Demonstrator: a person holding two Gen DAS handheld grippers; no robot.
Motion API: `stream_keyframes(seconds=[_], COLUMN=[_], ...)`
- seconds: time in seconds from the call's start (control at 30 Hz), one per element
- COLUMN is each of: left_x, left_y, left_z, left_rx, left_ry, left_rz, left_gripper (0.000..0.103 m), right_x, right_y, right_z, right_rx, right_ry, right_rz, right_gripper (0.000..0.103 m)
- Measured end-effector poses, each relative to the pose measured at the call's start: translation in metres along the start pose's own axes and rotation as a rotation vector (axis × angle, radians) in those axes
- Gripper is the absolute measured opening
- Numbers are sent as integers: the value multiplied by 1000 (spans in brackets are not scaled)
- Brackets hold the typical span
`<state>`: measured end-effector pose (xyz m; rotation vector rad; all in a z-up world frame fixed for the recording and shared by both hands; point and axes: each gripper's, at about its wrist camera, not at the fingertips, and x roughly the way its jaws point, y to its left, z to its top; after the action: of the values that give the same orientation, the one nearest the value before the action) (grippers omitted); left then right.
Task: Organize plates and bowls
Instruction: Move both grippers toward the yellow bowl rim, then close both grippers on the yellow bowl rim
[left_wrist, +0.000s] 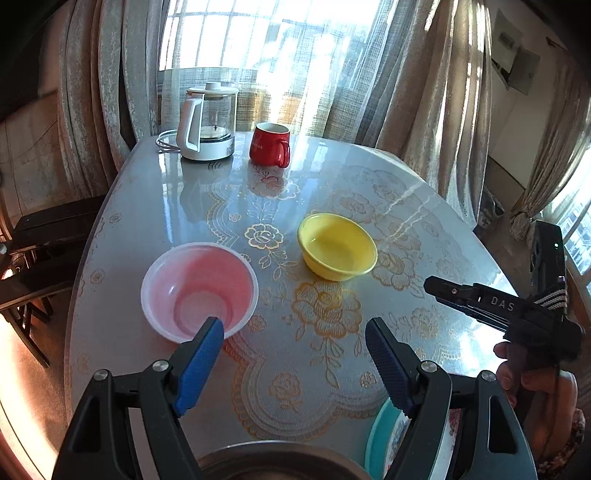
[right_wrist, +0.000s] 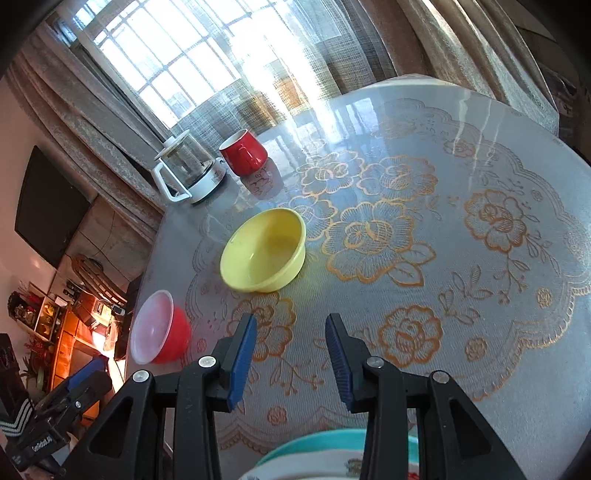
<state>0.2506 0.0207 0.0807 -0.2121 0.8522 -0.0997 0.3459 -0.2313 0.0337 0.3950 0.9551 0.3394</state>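
Floral table (left_wrist: 332, 177) bears yellow bowl (left_wrist: 337, 246), pink bowl (left_wrist: 199, 291) (apart); both grippers' jaws spread, empty.

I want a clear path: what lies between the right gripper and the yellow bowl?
Only bare patterned tablecloth, as the right wrist view shows, between the right gripper and the yellow bowl.

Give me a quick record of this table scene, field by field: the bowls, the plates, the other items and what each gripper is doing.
bowls: yellow bowl and pink bowl, upright, apart
plates: teal-rimmed plate at near table edge, mostly hidden
other items: glass kettle, red mug, far side
left gripper: open, empty
right gripper: open, empty
surface: floral table
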Motion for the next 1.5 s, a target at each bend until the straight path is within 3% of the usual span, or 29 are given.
stream_keyframes(seconds=[0.27, 0.53, 0.6, 0.7, 0.73, 1.03, 1.3, 1.4, 1.47, 1.5], left_x=[36, 65, 71, 77, 79, 112, 144, 154, 160, 162], left_y=[-5, -13, -15, -18, -20, -38, -63, -70, -73, -76], left_z=[15, 21, 24, 28, 30, 43, 41, 39, 37, 36], left_rx=[-37, -36, -35, -32, -30, -49, 28, 63, 83, 93], left_ry=[55, 91, 98, 101, 99, 110, 174, 201, 225, 233], left_rz=[7, 30, 33, 26, 22, 23, 32, 43, 40, 43], left_gripper=[78, 77, 75, 73, 68, 64, 63, 46, 24, 20], right_x=[60, 112, 118, 119, 118, 95, 82, 78, 75, 74], right_y=[-15, -20, -22, -22, -23, -35, -53, -58, -58, -58], right_z=[39, 53, 51, 46, 44, 31, 23, 21, 19, 19], right_rx=[127, 172, 169, 146, 141, 71, 62, 71, 76, 76], right_ry=[84, 145, 164, 173, 175, 179, 187, 186, 187, 186], right_rz=[25, 20, 18, 45, 50, 9, -16, -10, 5, 13], right_gripper=[39, 39, 31, 21, 20, 19, 19, 19, 19, 19])
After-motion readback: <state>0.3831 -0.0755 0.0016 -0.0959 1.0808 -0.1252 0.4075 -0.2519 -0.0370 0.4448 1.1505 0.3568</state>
